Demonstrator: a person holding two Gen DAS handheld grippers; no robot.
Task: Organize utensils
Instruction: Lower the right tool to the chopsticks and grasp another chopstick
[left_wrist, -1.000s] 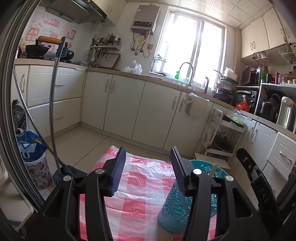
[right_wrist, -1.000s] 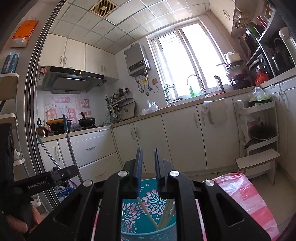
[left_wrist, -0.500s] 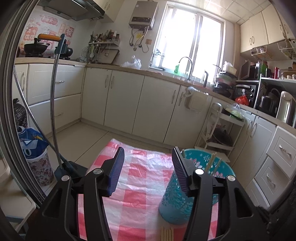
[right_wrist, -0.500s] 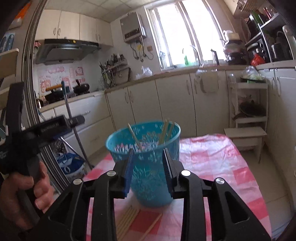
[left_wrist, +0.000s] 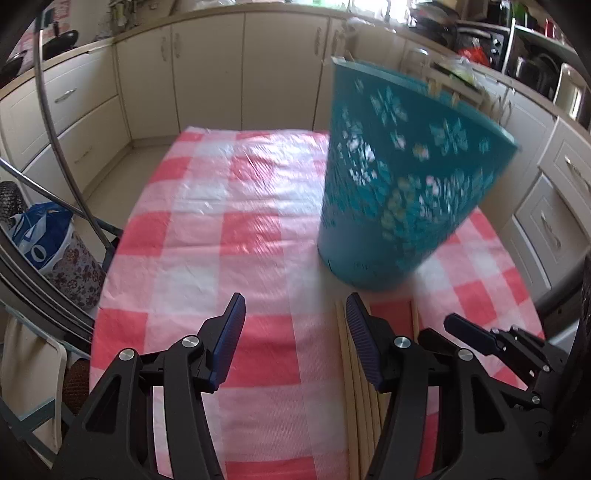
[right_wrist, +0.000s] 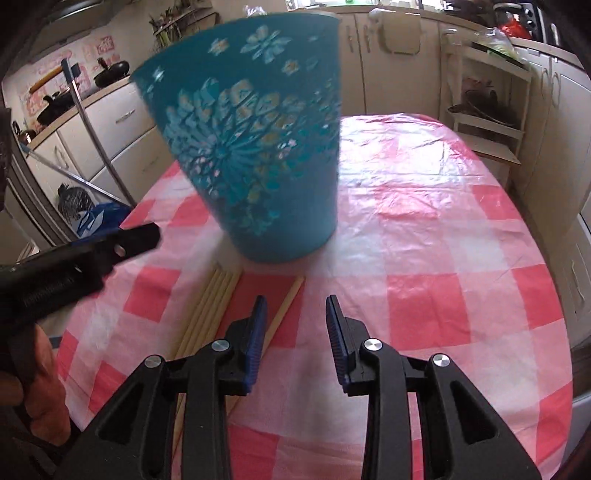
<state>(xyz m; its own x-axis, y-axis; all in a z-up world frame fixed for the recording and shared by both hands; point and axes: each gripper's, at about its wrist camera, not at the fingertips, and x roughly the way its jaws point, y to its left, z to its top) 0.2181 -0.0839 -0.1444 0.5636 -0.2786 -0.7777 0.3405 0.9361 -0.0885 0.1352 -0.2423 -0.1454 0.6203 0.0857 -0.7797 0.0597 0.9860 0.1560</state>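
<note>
Both grippers are now looking down at the table rather than out across the kitchen as they were a second ago, and the right gripper (right_wrist: 293, 325), whose blue pads were nearly together above the cup then, is now standing with its jaws apart and holding nothing. The left gripper (left_wrist: 295, 328) is likewise spread wide and empty, as it was before. I judge that a fresh pickup is beginning. The teal holder (right_wrist: 258, 147) is standing upright in the upper centre of the right view, on the pink checked tablecloth (right_wrist: 424, 221), with a few chopstick tips showing at its rim in the left view. The loose chopsticks (right_wrist: 207, 317) are lying in a bundle at lower left of the right view, just below the holder's base, with one single chopstick (right_wrist: 286, 304) lying apart beside the right gripper's left pad. The left gripper's body is crowding in from the left edge, close over the bundle, so the two tools are risking a clash there.
</note>
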